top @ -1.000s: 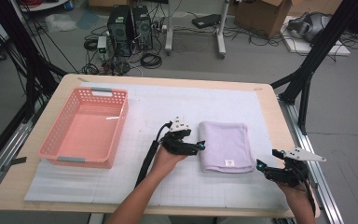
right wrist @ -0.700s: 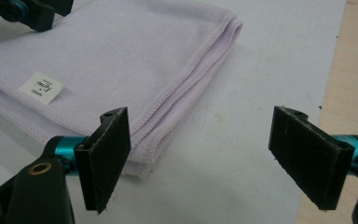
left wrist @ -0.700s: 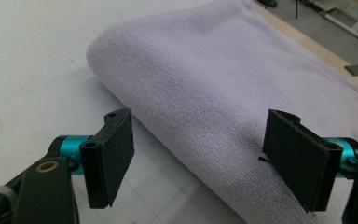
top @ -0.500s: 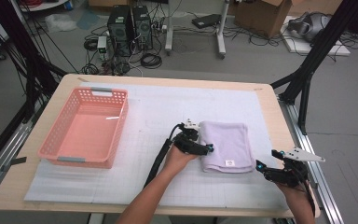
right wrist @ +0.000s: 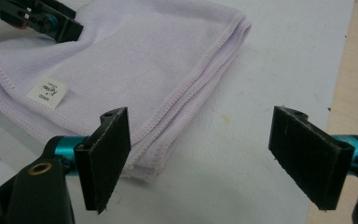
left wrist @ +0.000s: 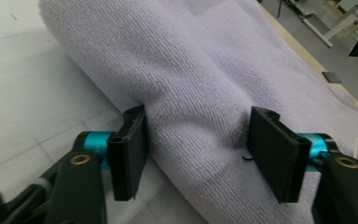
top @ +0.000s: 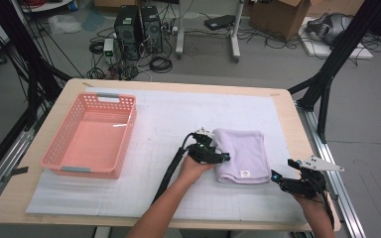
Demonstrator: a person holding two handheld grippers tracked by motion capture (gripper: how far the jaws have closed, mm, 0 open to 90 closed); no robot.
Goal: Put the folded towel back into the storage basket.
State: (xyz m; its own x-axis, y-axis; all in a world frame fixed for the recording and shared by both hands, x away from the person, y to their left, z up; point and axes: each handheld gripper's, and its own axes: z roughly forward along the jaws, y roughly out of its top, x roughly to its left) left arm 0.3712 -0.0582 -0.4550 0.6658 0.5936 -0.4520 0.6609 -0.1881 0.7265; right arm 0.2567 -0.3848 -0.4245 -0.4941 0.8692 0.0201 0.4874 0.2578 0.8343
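The left gripper, jaws just closing, apparently pinched the towel's left fold; the right gripper stood released near its right edge.

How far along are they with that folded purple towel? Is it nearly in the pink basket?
Done: the lilac terry towel lies folded on the white mat. In hand: the left tool has just been closing its jaws around the towel's rolled edge, pads pressing the fabric. The right tool waits open near the towel's corner. Probably left: lifting the towel, perhaps into the pink plastic basket.
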